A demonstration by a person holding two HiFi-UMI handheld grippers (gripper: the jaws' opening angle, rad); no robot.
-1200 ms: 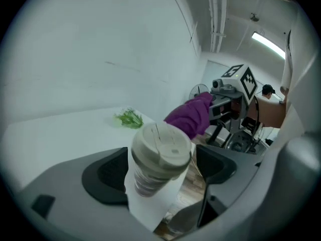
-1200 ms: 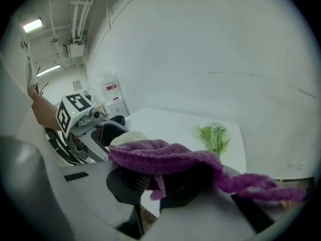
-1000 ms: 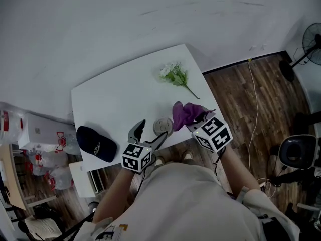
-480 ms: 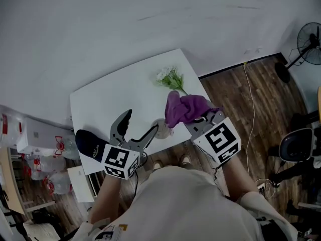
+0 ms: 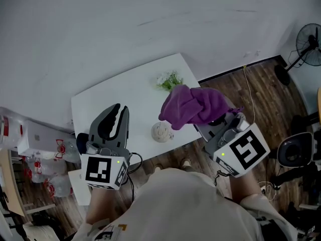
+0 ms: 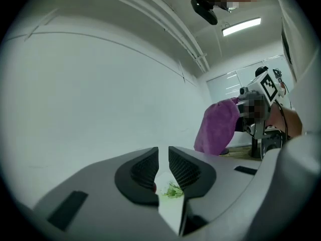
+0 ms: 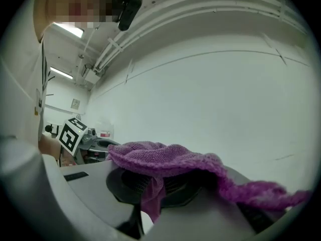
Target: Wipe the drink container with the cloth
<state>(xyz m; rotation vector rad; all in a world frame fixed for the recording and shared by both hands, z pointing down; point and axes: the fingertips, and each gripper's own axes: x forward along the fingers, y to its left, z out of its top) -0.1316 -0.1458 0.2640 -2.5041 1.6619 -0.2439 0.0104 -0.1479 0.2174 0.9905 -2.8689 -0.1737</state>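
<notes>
The drink container (image 5: pixel 162 131), a small round pale cup seen from above, stands near the front edge of the white table (image 5: pixel 125 92). My right gripper (image 5: pixel 213 118) is raised to its right, shut on the purple cloth (image 5: pixel 193 106), which drapes over the jaws (image 7: pixel 165 159). My left gripper (image 5: pixel 116 115) is lifted above the table's left part, away from the container. Its jaws are closing, with only a narrow slit left and nothing between them (image 6: pixel 163 157). The cloth (image 6: pixel 218 129) also shows in the left gripper view.
A bunch of white flowers (image 5: pixel 169 79) lies at the table's far side. A dark cap (image 5: pixel 80 140) peeks out beside the left gripper. Boxes and bottles (image 5: pixel 30 134) crowd the floor at left; a fan (image 5: pixel 308 44) and a chair (image 5: pixel 296 152) stand at right.
Both grippers have risen from the table's front edge. The left jaws went from wide apart to nearly together. The cloth was lifted higher in the right gripper.
</notes>
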